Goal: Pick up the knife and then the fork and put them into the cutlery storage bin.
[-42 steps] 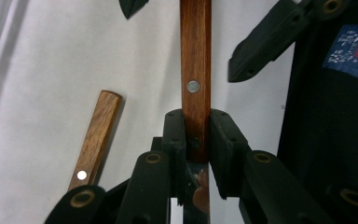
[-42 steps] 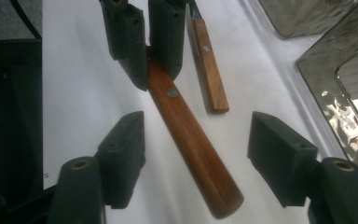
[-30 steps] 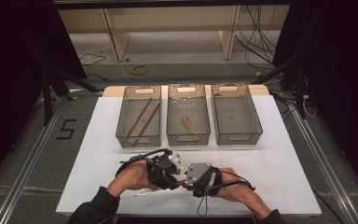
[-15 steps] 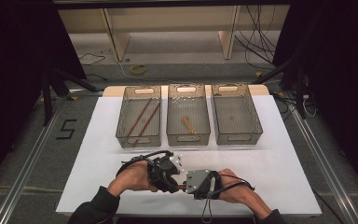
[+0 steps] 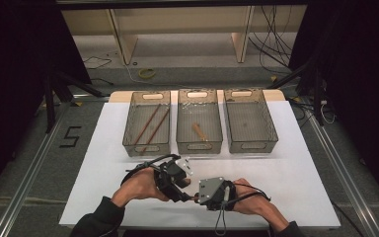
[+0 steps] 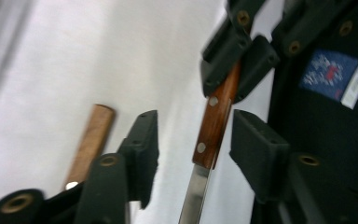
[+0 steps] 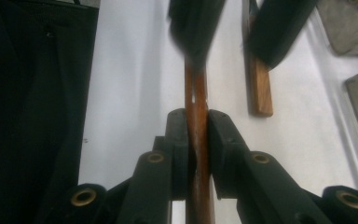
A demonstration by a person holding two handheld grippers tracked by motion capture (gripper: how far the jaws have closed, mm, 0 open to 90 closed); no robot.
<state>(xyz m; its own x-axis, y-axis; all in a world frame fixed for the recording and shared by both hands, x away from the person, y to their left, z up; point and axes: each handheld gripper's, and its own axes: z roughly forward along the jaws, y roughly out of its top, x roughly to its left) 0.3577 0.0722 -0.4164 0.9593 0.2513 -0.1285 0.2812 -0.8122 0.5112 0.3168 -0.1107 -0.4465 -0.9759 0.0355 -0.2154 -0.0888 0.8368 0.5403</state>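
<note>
A knife with a riveted wooden handle (image 6: 214, 123) and a steel blade (image 6: 193, 196) hangs between both grippers near the table's front edge (image 5: 192, 196). My right gripper (image 7: 196, 116) is shut on the handle (image 7: 196, 98); its jaws have just been closing. In the left gripper view it clamps the handle's far end (image 6: 233, 60). My left gripper (image 6: 193, 135) is open; its jaws have just been opening and stand either side of the handle without pressing it. In the high view the left gripper (image 5: 183, 191) and right gripper (image 5: 201, 197) almost meet.
A second wooden handle (image 7: 258, 88) lies on the white table beside the knife (image 6: 91, 140). Three mesh bins stand at the back: the left bin (image 5: 147, 148) holds two brown sticks, the middle bin (image 5: 199, 147) a wooden-handled item, and the right bin (image 5: 249, 145) looks empty.
Both hands have stayed near the front edge with the grippers close together. The left gripper has shifted slightly; the jaw changes are too small to make out in the high view.
</note>
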